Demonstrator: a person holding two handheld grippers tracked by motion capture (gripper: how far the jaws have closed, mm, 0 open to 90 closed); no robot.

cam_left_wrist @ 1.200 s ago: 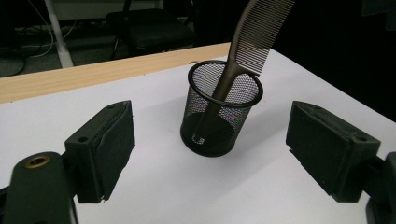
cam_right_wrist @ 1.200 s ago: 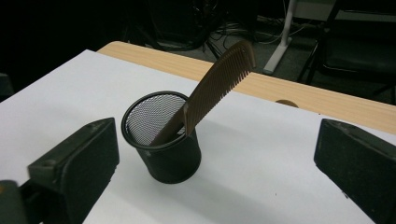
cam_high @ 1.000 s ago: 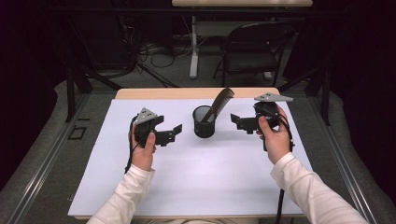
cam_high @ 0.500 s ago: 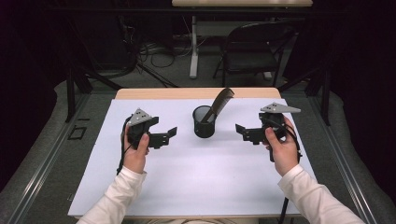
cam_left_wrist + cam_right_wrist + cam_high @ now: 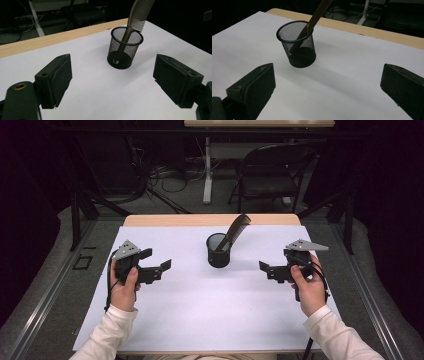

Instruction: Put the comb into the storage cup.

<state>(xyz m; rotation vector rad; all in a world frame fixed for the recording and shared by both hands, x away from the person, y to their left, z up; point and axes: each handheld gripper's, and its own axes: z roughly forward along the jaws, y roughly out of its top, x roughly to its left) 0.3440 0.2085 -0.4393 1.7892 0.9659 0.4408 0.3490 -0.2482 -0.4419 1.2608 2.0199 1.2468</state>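
White table point(image 5: 210, 320) is mostly bare, mesh cup point(image 5: 218, 251) sits mid-table toward the back with a comb point(image 5: 234, 231) leaning in it. Left gripper point(image 5: 161, 268) and right gripper point(image 5: 266, 268) flank it well apart, jaws wide open, holding nothing.

Blk mesh cup point(image 5: 219, 251) upright, comb point(image 5: 234, 230) leaning inside
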